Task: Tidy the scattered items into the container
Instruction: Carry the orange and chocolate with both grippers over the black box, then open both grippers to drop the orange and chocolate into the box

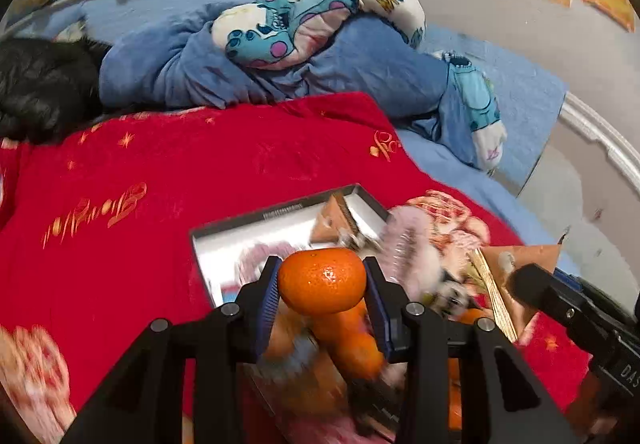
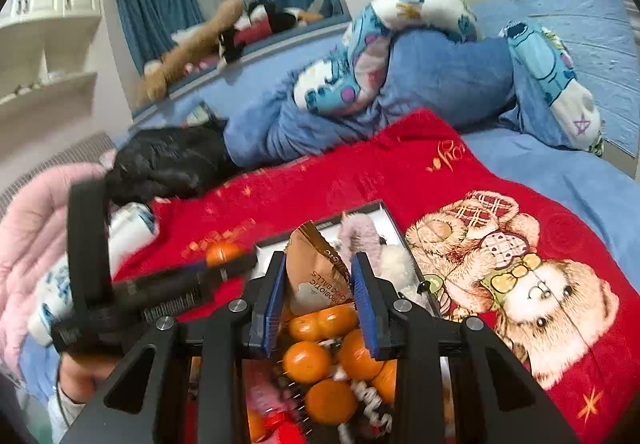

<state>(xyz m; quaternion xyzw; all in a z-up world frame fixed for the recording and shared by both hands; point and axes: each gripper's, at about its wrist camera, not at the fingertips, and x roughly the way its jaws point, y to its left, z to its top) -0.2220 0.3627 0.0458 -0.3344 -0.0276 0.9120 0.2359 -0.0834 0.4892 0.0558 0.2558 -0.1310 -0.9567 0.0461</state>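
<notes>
Writing: brown foil snack pouch reads "PROBIOTIC CHOCOBALLS", upside down; gold script on the red plush blanket is unreadable.
Container: shallow dark-rimmed box with a pale inside, lying on the blanket at 6 o'clock in both views.
Contents: several round orange mandarins, the pouch at the box's 12 o'clock end, a fluffy pink-and-white plush toy at its 2 o'clock corner, red wrappers at 6 o'clock.
Left gripper: blue-padded fingers clamped on one glossy orange mandarin, held above the box.
Right gripper: jaws drawn as close as they go, a gap remaining, nothing between them, over the box.
Blanket print: teddy bears at 3 o'clock.
</notes>
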